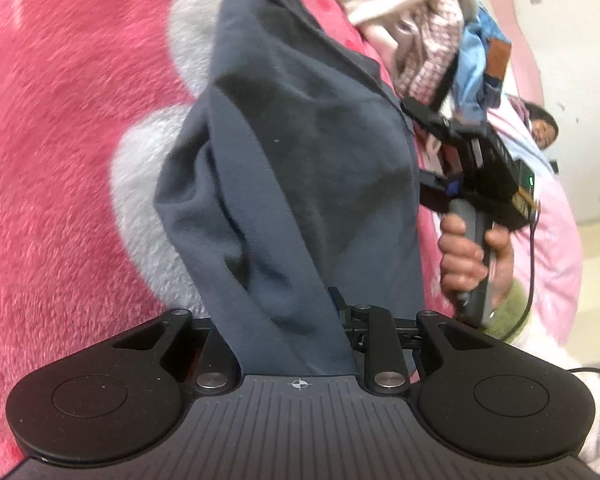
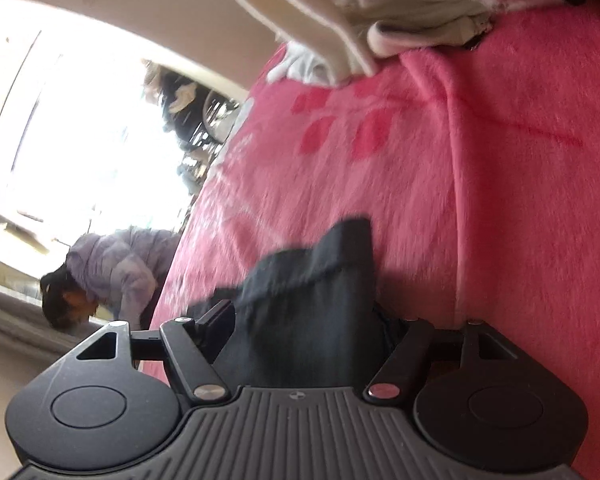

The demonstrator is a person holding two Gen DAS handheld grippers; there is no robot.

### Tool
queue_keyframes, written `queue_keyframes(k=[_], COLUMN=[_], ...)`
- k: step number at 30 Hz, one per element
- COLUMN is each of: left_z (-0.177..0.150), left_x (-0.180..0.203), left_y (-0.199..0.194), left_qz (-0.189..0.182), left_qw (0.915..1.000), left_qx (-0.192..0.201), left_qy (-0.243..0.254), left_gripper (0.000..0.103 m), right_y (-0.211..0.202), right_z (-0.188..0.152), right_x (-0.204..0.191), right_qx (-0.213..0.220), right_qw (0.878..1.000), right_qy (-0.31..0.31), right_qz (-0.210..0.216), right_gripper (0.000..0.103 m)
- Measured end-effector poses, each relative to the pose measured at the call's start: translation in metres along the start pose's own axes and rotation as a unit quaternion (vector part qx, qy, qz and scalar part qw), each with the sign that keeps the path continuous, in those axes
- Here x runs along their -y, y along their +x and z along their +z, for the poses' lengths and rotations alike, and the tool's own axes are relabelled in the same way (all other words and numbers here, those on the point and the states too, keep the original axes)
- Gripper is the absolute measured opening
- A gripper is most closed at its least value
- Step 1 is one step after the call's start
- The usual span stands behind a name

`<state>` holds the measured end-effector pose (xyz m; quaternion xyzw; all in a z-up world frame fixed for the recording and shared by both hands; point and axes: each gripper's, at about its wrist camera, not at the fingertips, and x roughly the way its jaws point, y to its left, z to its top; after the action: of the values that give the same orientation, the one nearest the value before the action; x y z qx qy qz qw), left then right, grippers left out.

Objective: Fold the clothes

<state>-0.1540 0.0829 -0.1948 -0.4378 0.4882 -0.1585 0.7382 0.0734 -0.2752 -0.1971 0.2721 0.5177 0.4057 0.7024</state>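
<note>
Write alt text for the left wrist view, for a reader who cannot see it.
The left tongs grip a dark blue-grey garment that stretches away over a pink fleece blanket. At right, a hand holds the right tongs' handle beside the garment's far edge. A pile of other clothes lies beyond.

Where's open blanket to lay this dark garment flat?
Bare pink blanket lies left of the dark garment, beside the grey patches. It is crowded at the far end, where the clothes pile sits.
</note>
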Motion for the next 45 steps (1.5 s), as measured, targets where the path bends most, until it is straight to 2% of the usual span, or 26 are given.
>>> queue_keyframes(k=[6,7,8,11,15,18,22,26,29,33,37,45], left_z=[-0.002,-0.001,-0.001,0.0,0.0,0.001,0.002,0.001,-0.005,-0.015,-0.021,-0.031], left_x=[0.001,0.001,0.0,0.001,0.003,0.007,0.008,0.011,0.02,0.04,0.043,0.049], left_y=[-0.002,-0.002,-0.002,-0.002,-0.002,0.0,0.001,0.001,-0.001,-0.003,-0.012,-0.036], left_qz=[0.006,0.006,0.005,0.006,0.01,0.01,0.007,0.017,0.04,0.07,0.064,0.05], left_qw=[1.0,1.0,1.0,1.0,0.9999,0.9999,0.9999,0.9996,0.9978,0.9911,0.9896,0.9866], left_qx=[0.004,0.004,0.004,0.004,0.003,0.004,0.005,0.009,0.019,0.042,0.061,0.098], left_qy=[-0.004,-0.003,-0.001,0.002,0.004,0.007,0.01,0.019,0.049,0.105,0.113,0.12], left_gripper=[0.024,0.024,0.024,0.024,0.024,0.024,0.023,0.019,0.017,0.013,0.011,0.01], right_y=[-0.006,-0.002,0.002,0.022,0.036,0.032,0.034,0.036,0.028,0.016,0.008,-0.007], right_z=[-0.005,-0.001,0.004,0.017,0.018,0.012,0.014,0.007,-0.004,-0.016,-0.026,-0.036], right_x=[0.004,0.005,0.005,0.005,0.001,0.005,0.009,-0.011,-0.04,-0.079,-0.104,-0.133], right_qx=[-0.036,-0.038,-0.04,-0.045,-0.051,-0.058,-0.054,-0.035,-0.009,0.025,0.043,0.062], right_qw=[0.998,0.998,0.997,0.996,0.994,0.992,0.995,0.999,0.998,0.991,0.985,0.978], right_qy=[0.007,0.011,0.016,0.023,0.017,0.031,0.044,0.003,-0.047,-0.118,-0.153,-0.184], right_qz=[0.043,0.051,0.059,0.078,0.093,0.105,0.078,0.022,-0.028,-0.059,-0.073,-0.081], right_gripper=[0.071,0.071,0.066,0.063,0.061,0.049,0.029,0.018,0.015,0.015,0.015,0.015])
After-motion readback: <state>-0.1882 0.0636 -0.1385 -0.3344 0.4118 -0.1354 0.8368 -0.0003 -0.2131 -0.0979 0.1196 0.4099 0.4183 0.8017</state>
